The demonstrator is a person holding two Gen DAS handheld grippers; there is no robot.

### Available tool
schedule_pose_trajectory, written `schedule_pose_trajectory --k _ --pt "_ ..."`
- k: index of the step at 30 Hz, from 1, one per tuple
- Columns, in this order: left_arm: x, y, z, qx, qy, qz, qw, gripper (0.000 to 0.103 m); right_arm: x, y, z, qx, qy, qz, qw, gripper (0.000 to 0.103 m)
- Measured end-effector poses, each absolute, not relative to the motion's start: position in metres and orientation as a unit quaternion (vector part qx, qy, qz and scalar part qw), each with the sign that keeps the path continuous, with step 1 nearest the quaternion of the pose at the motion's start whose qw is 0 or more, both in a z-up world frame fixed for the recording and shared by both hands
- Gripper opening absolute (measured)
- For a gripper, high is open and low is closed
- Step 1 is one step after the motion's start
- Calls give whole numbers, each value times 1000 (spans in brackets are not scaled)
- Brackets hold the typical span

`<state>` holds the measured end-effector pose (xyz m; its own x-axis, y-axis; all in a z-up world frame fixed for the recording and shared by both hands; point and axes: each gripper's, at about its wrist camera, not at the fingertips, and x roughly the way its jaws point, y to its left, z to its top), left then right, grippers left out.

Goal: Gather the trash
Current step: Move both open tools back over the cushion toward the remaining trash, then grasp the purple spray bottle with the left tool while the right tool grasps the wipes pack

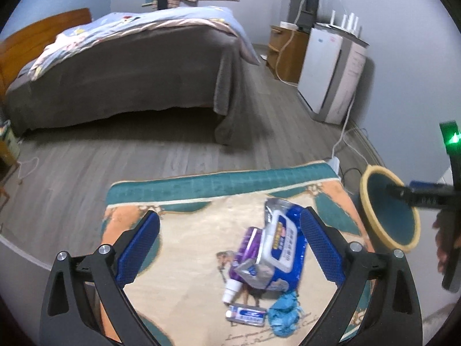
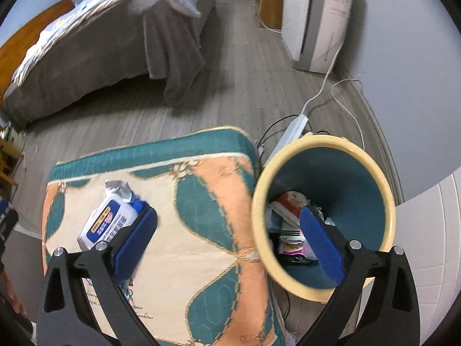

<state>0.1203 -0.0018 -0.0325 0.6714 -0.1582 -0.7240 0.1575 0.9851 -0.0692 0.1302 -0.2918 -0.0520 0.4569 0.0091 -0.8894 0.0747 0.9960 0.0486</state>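
On a patterned cloth-covered surface point(image 1: 190, 253) lies a pile of trash: a blue and white wipes pack point(image 1: 283, 245), a purple bottle point(image 1: 245, 256), a small blue and white tube point(image 1: 246, 314) and a crumpled blue glove point(image 1: 285, 312). My left gripper point(image 1: 230, 248) is open above the pile, empty. A bin with a cream rim and teal inside point(image 2: 325, 213) stands right of the surface and holds wrappers point(image 2: 288, 219). My right gripper point(image 2: 227, 239) is open and empty, its right finger over the bin's mouth. The wipes pack also shows in the right wrist view point(image 2: 111, 216).
A bed with a grey cover point(image 1: 129, 66) stands across the wood floor. A white fridge point(image 1: 331, 69) and a wooden cabinet point(image 1: 285, 49) line the right wall. A power strip with cables point(image 2: 294, 127) lies on the floor behind the bin.
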Motion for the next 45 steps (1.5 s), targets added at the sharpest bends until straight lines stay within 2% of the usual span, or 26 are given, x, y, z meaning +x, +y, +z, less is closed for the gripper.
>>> schedule_pose_trajectory --k 6,14,18,28,36,38,41,45 --pt "121 17 -31 8 392 -72 917 97 131 -252 -66 25 541 1 841 97" --pt "116 39 -40 59 397 -62 914 97 143 -202 -89 87 577 11 812 97" --pt "117 51 -48 78 408 -58 908 97 149 -175 -107 72 598 12 798 97" --pt "144 78 -57 17 440 -33 897 97 169 -147 -141 116 628 10 769 97" --pt "152 73 -74 47 457 -30 888 97 172 -147 -173 124 671 15 730 97" --pt "154 72 -79 44 464 -32 884 97 169 -153 -176 136 677 23 723 93" --pt "159 66 -88 51 475 -34 878 97 167 -162 -167 136 668 29 731 74" --pt "163 55 -101 44 491 -48 869 97 163 -172 -157 125 661 31 740 70"
